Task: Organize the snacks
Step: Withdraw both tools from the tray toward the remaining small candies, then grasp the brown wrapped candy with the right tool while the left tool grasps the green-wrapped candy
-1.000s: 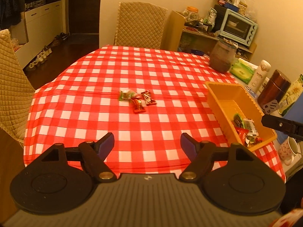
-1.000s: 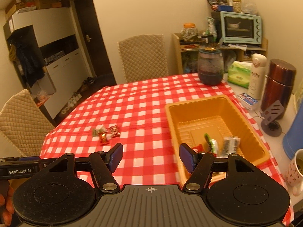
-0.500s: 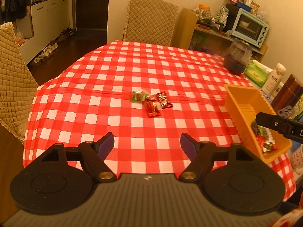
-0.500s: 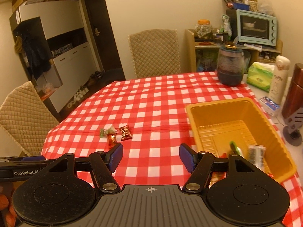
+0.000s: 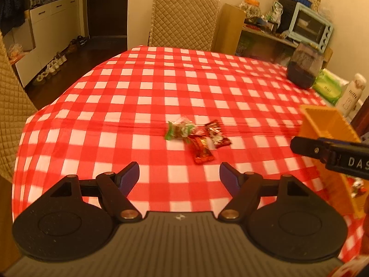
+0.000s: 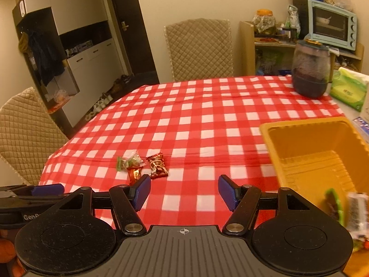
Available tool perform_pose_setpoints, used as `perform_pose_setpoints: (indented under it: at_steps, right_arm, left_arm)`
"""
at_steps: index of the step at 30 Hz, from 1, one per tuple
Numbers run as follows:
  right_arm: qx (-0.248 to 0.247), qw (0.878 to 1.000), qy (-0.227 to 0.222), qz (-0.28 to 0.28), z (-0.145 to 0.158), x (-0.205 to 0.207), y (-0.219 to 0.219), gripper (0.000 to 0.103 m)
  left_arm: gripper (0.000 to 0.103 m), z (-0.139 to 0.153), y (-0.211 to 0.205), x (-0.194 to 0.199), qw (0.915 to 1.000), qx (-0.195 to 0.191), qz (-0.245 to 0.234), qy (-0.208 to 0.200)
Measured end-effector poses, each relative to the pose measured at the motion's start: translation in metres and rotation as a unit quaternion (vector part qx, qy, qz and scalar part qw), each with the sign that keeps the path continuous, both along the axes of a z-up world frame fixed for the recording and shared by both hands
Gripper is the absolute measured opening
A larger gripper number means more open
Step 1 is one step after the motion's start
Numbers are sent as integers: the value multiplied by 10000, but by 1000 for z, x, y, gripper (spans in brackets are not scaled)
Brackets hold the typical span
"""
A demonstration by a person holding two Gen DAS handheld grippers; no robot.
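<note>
Three wrapped snacks lie together on the red checked tablecloth: a green one (image 5: pixel 178 129) (image 6: pixel 129 161), a red-orange one (image 5: pixel 201 151) (image 6: pixel 134 173) and a dark red one (image 5: pixel 217 133) (image 6: pixel 157 165). My left gripper (image 5: pixel 179 180) hovers open just short of them, nothing between its fingers. My right gripper (image 6: pixel 183 191) is open and empty too, the snacks ahead to its left. An orange tray (image 6: pixel 299 145) (image 5: pixel 327 124) at the right holds several wrapped snacks (image 6: pixel 334 204). The right gripper's body crosses the left wrist view in front of the tray.
A dark lidded jar (image 6: pixel 310 69) stands at the table's far right, with a green tissue pack (image 6: pixel 349 88) beside it. Quilted chairs (image 6: pixel 198 48) (image 6: pixel 23 133) stand at the far side and left. A shelf with a toaster oven (image 6: pixel 332 24) lines the wall.
Both grippers have moved forward and down toward the table. The three snacks appear larger and nearer in both views; the tray has slid toward the right edge. Jaws unchanged.
</note>
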State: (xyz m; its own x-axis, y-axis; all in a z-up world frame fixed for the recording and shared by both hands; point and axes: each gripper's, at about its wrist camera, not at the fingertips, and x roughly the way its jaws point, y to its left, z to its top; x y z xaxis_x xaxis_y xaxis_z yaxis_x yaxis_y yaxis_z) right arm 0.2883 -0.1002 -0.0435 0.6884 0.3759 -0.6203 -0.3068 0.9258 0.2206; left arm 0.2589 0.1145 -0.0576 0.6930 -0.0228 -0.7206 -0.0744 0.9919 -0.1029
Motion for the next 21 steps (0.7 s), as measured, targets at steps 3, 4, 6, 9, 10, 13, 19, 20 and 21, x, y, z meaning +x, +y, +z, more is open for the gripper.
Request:
perform_pose_setpoints:
  at_steps: [3,4,6,9,10,13,19,20,21]
  right_arm:
    - [0,10000,9,80,-11,12,10,65]
    - [7,9999,7,117,-15,16,14,65]
    - [30,9997,-6,222,-22,22,22,65]
    - [44,9988,-20,478,-33,29,40,63]
    - [32,9983,-21,584,-36,30,47,57]
    - [-5,9962,-41,874,-44,36,67,53]
    - [-91,9932,-21,1159,-63,50,98,43]
    - [-110,9928,-12,1190,-65,51,102,42]
    - [-156,9925,-13,1211,-68,52,106,42]
  left_arm:
    - [73,-11,10,14,9999,151,-49,43]
    - [73,-14,14,18,9998,196,-32,57]
    - [73,-20,23,24,9997,236,41,74]
    - [73,-26,38,31,9995,279,152,91]
    - [73,-27,42,33,9993,313,184,94]
    - [73,-31,52,35,9990,381,232,60]
    - [73,-37,63,34,9991,335,240,68]
    - [73,-36,64,34,9991,316,260,51]
    - [73,-36,65,34,9992,292,268,31]
